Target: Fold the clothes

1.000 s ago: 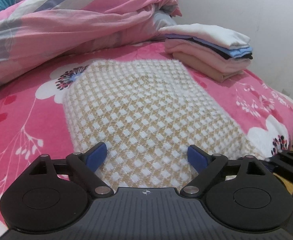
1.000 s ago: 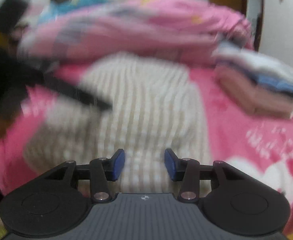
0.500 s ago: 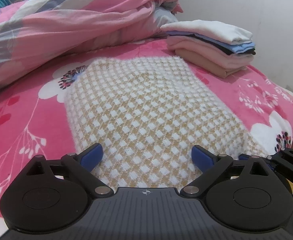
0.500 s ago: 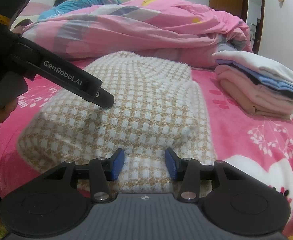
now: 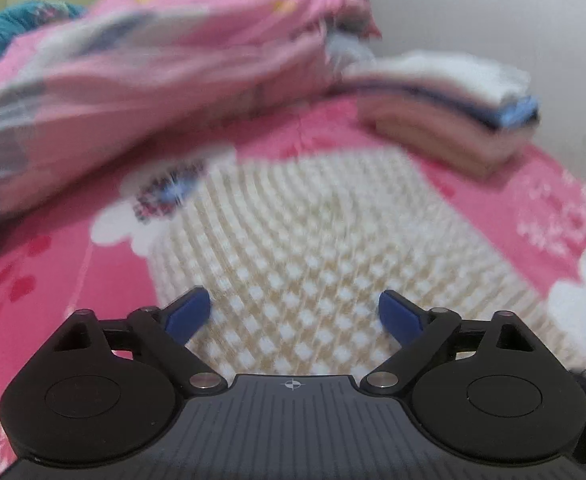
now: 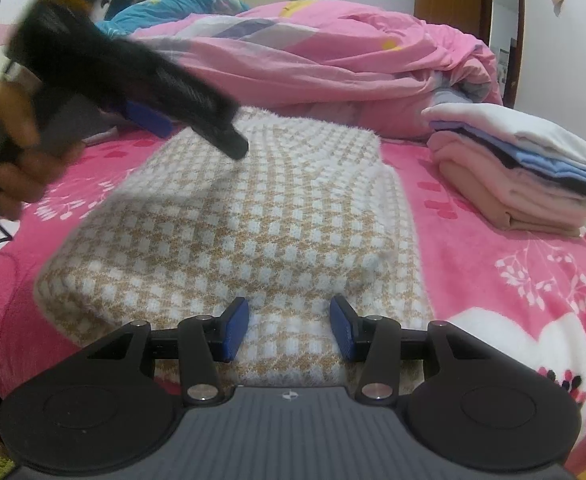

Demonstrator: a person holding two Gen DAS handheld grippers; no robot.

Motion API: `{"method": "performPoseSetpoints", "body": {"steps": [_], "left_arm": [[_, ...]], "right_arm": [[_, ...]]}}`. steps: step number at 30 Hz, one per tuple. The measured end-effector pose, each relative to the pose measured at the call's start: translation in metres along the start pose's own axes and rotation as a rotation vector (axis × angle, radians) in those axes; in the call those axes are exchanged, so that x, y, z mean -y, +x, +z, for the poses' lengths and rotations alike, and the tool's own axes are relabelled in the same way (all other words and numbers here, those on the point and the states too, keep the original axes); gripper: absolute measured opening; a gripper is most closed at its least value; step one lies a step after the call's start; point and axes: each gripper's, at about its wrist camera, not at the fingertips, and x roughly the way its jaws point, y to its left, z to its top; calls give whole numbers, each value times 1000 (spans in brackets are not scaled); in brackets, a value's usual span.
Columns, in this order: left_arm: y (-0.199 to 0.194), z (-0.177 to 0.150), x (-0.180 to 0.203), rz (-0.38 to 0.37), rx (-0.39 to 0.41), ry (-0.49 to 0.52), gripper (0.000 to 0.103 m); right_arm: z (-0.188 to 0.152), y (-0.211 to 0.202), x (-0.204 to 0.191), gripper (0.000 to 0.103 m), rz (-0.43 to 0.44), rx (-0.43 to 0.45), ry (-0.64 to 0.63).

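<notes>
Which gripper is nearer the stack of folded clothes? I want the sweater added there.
Right. The right gripper sits at the checked sweater's near edge, the stack to its right; the left gripper hovers over the sweater's far-left part.

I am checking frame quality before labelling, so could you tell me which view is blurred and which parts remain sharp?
Left wrist view: the checked sweater, quilt and folded stack are smeared by motion blur, while the left hand-held gripper is crisp. Right wrist view: the bedding and sweater are sharp; only the other hand-held gripper and the hand at upper left are blurred. Both views bow with fisheye distortion.
</notes>
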Motion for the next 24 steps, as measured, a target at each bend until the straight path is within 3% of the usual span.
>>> {"method": "performPoseSetpoints", "body": {"steps": [5, 11, 14, 24], "left_arm": [[4, 0, -2, -4, -11, 6, 98], [2, -1, 0, -3, -5, 0, 99], [2, 0, 0, -8, -4, 1, 100], [0, 1, 0, -6, -2, -26, 103]], "right_arm": [[17, -1, 6, 47, 17, -43, 1], [58, 7, 23, 47, -39, 40, 33], [48, 32, 25, 48, -28, 35, 36], [48, 32, 32, 48, 1, 34, 77]]}}
